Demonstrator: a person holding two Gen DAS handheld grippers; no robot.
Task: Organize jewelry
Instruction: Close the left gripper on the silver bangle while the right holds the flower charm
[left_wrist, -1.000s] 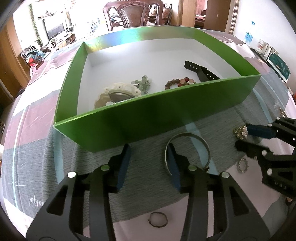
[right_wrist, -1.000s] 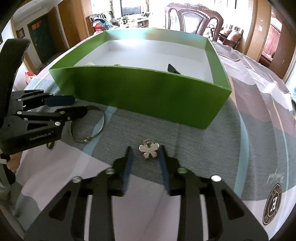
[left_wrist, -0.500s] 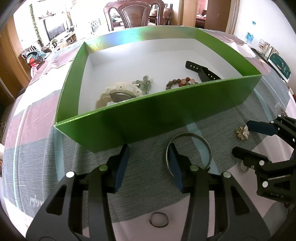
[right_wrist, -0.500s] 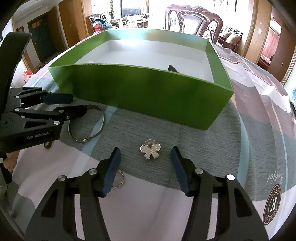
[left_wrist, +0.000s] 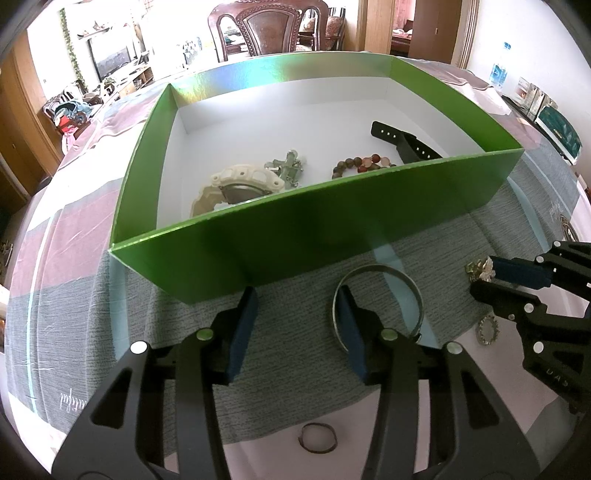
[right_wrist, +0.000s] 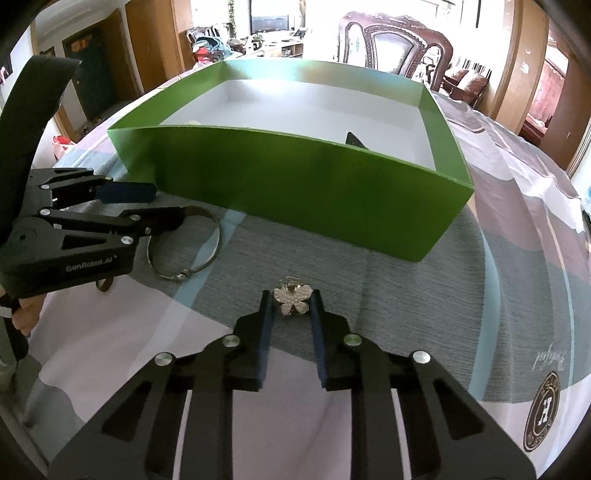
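My right tongs (right_wrist: 290, 304) had closed around the clover brooch (right_wrist: 291, 300) on the bench cloth, just before the green box (right_wrist: 295, 192); my left tongs (left_wrist: 295, 314) gaped wide, one finger inside the silver bangle (left_wrist: 400, 280)

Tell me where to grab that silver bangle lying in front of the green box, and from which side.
Grip the silver bangle across its thin band at the left arc, coming from above. It lies flat on the tablecloth, so only the rim offers a hold. The left gripper already has one finger inside the ring; its jaws stand open.
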